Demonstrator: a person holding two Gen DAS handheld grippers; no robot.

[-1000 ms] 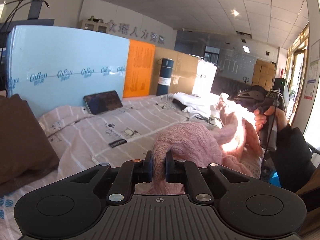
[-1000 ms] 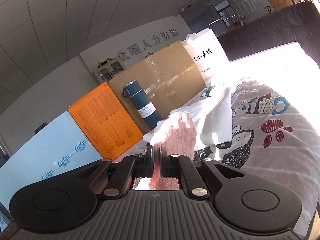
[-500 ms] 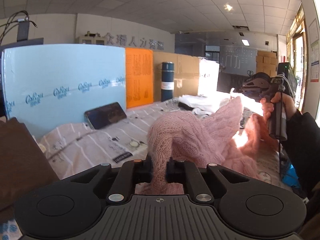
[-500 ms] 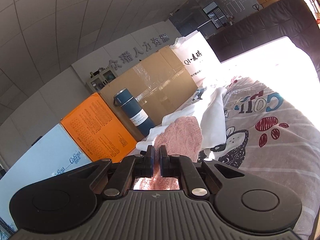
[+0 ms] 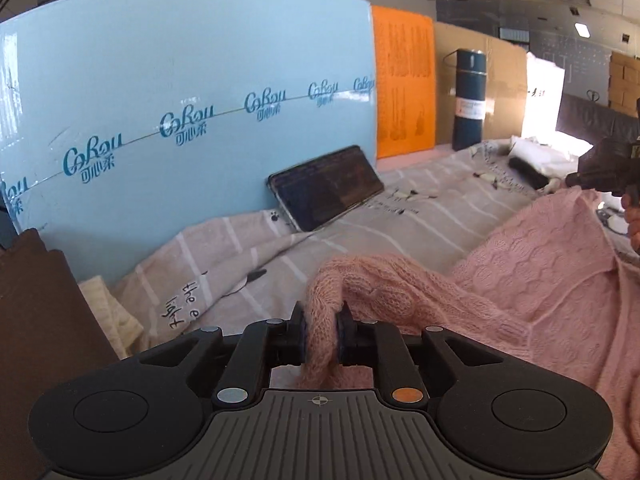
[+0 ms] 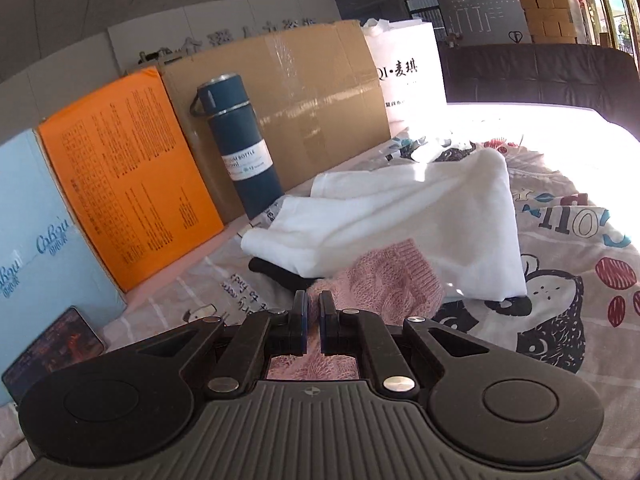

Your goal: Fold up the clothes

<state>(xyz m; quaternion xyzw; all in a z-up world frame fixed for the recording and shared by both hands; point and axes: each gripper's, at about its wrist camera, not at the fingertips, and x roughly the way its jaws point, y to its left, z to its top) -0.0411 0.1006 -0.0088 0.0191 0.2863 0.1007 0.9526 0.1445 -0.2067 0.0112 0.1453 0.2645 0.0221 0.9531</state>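
A pink knitted sweater [image 5: 540, 280] lies stretched low over the patterned bedsheet [image 5: 420, 216] between both grippers. My left gripper [image 5: 321, 332] pinches a bunched fold of it; its jaws are opening slightly, with the knit still pressed between the pads. In the left wrist view my right gripper [image 5: 576, 184] sits at the far right, held by a hand, clamping the sweater's other edge. In its own view the right gripper [image 6: 313, 314] is shut, with pink knit in the narrow gap and a ribbed cuff [image 6: 400, 276] just beyond the fingertips.
A dark phone [image 5: 326, 186] leans against a light blue board [image 5: 180, 100]. An orange board [image 6: 120, 184], a blue bottle [image 6: 240, 152] and cardboard stand behind. A white garment [image 6: 400, 216] lies over a dark one ahead of the right gripper. A brown cushion [image 5: 36, 320] sits left.
Both grippers tipped downward and travelled across the bed with the sweater. The sweater went from a raised bunch to a lower, stretched-out sheet near the bedsheet.
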